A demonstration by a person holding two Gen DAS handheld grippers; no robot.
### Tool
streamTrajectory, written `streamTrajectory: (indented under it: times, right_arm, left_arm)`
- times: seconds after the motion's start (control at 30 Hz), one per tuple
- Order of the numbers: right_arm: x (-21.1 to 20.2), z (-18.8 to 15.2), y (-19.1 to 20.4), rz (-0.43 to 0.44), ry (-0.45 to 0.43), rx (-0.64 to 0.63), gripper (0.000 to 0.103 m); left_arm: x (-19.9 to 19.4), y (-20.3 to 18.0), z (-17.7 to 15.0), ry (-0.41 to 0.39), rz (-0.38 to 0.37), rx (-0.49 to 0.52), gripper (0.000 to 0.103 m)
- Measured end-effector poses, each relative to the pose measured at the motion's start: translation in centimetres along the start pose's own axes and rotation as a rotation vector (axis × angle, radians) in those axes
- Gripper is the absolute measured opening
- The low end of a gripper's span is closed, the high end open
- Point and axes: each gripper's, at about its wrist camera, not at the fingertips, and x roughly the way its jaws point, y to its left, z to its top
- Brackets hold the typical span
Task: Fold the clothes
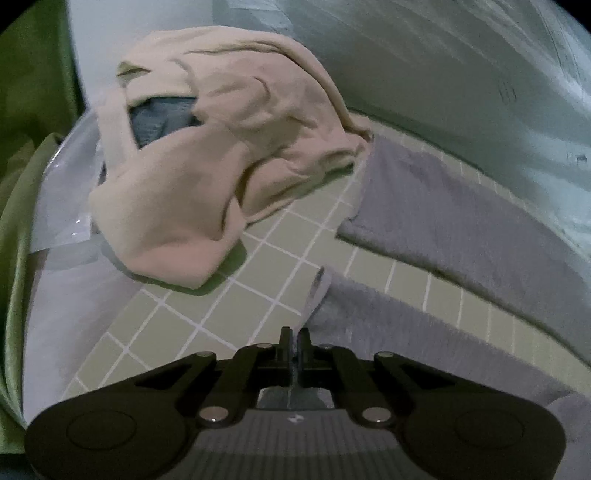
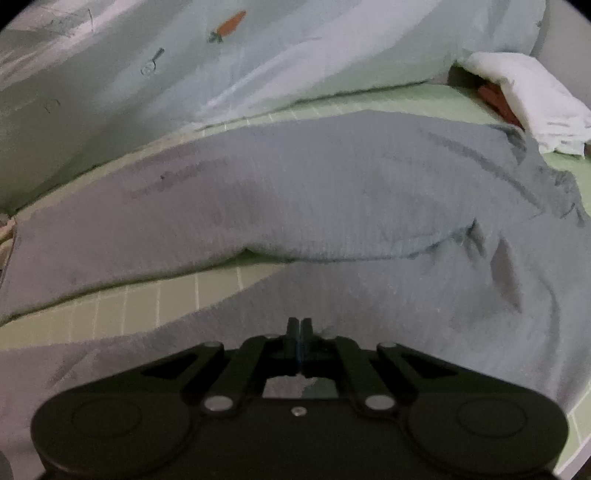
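**Operator:** What do my 2 grippers have hold of?

**Technician:** Your left gripper (image 1: 294, 336) is fully closed. Its jaws meet on the hem edge of the grey trousers (image 1: 461, 236), and a thin strip of grey cloth shows between the pads. Your right gripper (image 2: 300, 326) is also fully closed, with its tips pressed into the grey trousers (image 2: 295, 192) at the near edge of the nearer leg. In that view you cannot tell for certain how much cloth lies between the pads; only a thin blue line shows in the seam.

**Operator:** Where do the trousers lie?

**Technician:** They lie spread on the bed sheet (image 1: 177, 332), which is green with a white grid. The 2 legs run side by side with a strip of sheet between them. In the right wrist view they join at the right.

**Operator:** What lies farther out?

**Technician:** In the left wrist view, a crumpled beige garment (image 1: 221, 147) lies beyond the trouser hems, with a blue item (image 1: 159, 118) showing through a gap in it. In the right wrist view, a pale quilt (image 2: 258, 62) with a carrot print (image 2: 228, 25) lies behind the trousers, and a white cloth (image 2: 528, 96) lies at the far right.
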Motion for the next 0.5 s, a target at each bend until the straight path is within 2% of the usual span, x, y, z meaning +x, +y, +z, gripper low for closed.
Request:
streamTrajectory:
  times: [0.07, 0.1, 0.13, 0.17, 0.2, 0.33, 0.43, 0.47, 0.5]
  right_arm:
    - [0.2, 0.1, 0.0, 0.006, 0.012, 0.0, 0.001]
    - [0.3, 0.1, 0.0, 0.0, 0.019, -0.002, 0.006]
    - [0.5, 0.1, 0.0, -0.008, 0.026, -0.004, 0.023]
    - [0.7, 0.1, 0.0, -0.017, 0.032, -0.007, 0.033]
    - [0.9, 0.1, 0.1, -0.025, 0.039, -0.01, 0.05]
    - [2.2, 0.0, -0.4, -0.04, 0.071, 0.012, 0.052]
    - [2.5, 0.0, -0.4, -0.035, 0.054, 0.014, 0.052]
    - [2.6, 0.0, -0.3, -0.034, 0.05, 0.01, 0.05]
    - [2.7, 0.1, -0.3, -0.037, 0.047, 0.004, 0.041]
  left_arm:
    - [-0.4, 0.5, 0.0, 0.0, -0.008, -0.028, 0.002]
    - [-0.5, 0.6, -0.1, 0.004, -0.013, -0.034, 0.003]
    - [-0.5, 0.7, -0.3, 0.008, -0.018, -0.039, 0.003]
    - [-0.5, 0.7, -0.3, 0.012, -0.017, -0.037, 0.003]
    - [-0.5, 0.6, -0.4, 0.016, -0.013, -0.032, 0.003]
    - [-0.2, 0.6, -0.9, 0.028, -0.006, -0.025, 0.005]
    - [0.0, 0.6, -0.9, 0.031, -0.01, -0.03, 0.005]
    - [0.2, 0.6, -0.7, 0.034, -0.01, -0.034, 0.005]
    - [0.3, 0.6, -0.6, 0.038, -0.011, -0.036, 0.006]
